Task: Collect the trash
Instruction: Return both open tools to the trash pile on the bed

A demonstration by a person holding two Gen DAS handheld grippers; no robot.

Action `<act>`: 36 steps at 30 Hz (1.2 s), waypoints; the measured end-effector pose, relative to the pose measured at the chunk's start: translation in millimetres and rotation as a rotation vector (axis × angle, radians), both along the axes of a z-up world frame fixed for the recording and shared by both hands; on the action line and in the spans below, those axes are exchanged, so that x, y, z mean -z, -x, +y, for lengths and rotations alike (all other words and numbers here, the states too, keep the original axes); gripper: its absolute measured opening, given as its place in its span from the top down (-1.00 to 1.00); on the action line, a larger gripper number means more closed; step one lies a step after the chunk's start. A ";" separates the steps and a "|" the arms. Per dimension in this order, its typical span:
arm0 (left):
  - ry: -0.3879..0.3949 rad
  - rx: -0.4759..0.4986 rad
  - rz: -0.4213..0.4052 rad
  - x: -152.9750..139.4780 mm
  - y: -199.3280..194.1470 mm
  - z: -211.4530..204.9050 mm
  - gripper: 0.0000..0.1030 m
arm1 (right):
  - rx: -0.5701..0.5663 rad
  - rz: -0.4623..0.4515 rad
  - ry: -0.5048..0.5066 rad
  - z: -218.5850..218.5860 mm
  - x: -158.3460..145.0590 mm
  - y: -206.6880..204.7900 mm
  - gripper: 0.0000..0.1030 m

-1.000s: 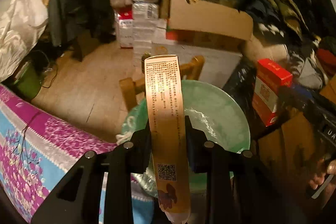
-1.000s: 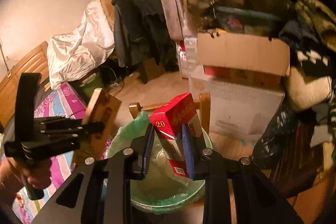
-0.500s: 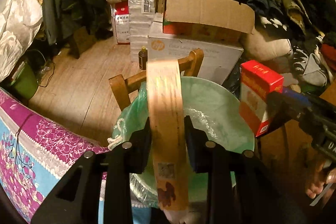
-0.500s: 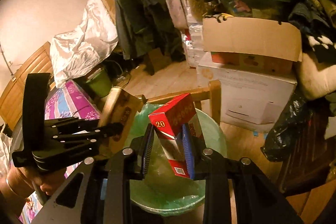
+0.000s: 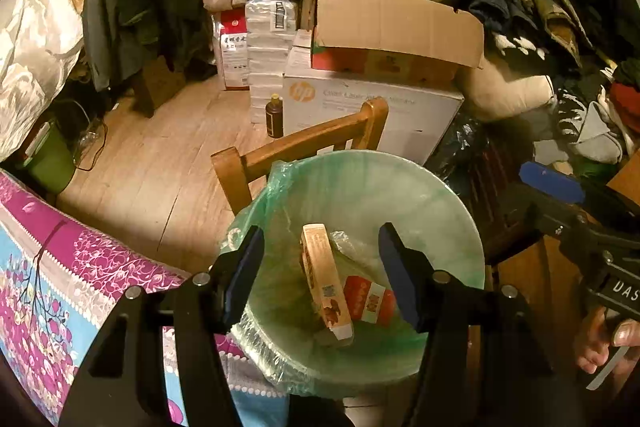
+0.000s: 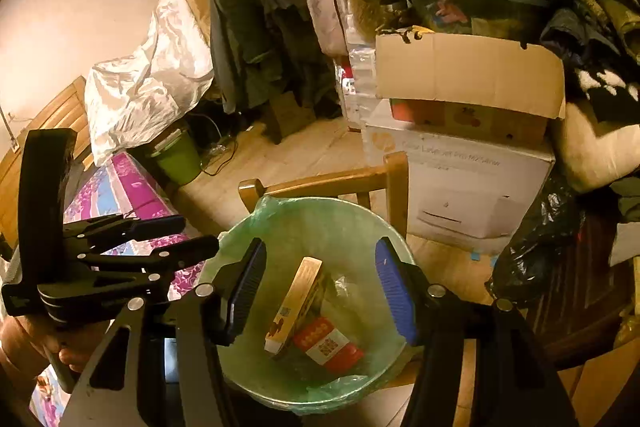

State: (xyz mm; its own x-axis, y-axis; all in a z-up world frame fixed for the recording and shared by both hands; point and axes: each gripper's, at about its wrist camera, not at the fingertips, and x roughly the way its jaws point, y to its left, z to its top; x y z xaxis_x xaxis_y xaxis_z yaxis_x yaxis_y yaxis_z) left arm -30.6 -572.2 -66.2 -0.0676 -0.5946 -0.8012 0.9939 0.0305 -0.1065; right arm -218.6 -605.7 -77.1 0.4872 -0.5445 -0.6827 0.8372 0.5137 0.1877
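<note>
The long tan carton (image 5: 325, 279) and the red box (image 5: 370, 301) lay inside the bin (image 5: 460, 227), low in the centre of both wrist views, the carton propped on end against the liner and the red box flat just beside it, touching at its lower end. They sat there, I judge, because both were let fall from directly above: the left gripper (image 5: 322, 275) and the right gripper (image 6: 320, 291) each hung over the mouth with jaws that had just been opening, now standing apart with nothing clamped between them. Both cartons looked like thin printed card, sharp-edged and rectangular, each bearing a small square code. The bin was round and lined with a thin, crinkled, translucent green bag (image 6: 264, 211) folded over its rim. Behind it, at mid-frame, stood the back rail of a wooden chair (image 5: 296, 147), smooth and varnished. At lower left in the left wrist view ran a cloth (image 5: 60, 267) in magenta and blue with a flower print. Toward the upper right, a white printer box (image 5: 360, 107) carried an open corrugated cardboard box (image 5: 400, 27), and a plank floor (image 5: 160, 155) showed at left of centre.
</note>
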 end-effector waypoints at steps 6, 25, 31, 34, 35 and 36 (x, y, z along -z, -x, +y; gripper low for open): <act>0.012 -0.021 -0.008 -3.7 -7.8 15.5 -0.11 | -0.007 -0.012 0.028 13.2 -4.8 -3.9 -0.15; 0.058 -0.497 -0.169 -8.1 -98.7 198.5 -0.30 | -0.273 -0.046 0.378 167.7 -36.4 -117.3 -0.18; 0.073 -0.724 -0.207 -10.2 -127.2 301.4 -0.34 | -0.482 -0.034 0.421 241.8 -26.9 -179.4 -0.30; 0.077 -0.836 -0.191 -10.2 -141.0 353.5 -0.34 | -0.588 -0.031 0.416 274.4 -19.9 -206.9 -0.37; 0.075 -0.883 -0.185 -9.2 -144.8 374.9 -0.34 | -0.636 -0.023 0.417 288.5 -16.6 -218.5 -0.39; 0.072 -0.915 -0.183 -7.1 -147.0 390.5 -0.34 | -0.677 -0.014 0.421 301.7 -13.5 -228.7 -0.42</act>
State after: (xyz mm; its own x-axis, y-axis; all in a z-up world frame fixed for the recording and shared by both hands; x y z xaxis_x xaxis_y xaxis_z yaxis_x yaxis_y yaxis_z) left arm 116.5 -181.7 -59.1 0.5747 -0.4026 -0.7125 0.5883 0.8085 0.0176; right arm 10.2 -304.0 -63.6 0.8115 -0.3380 -0.4767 0.3166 0.9399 -0.1275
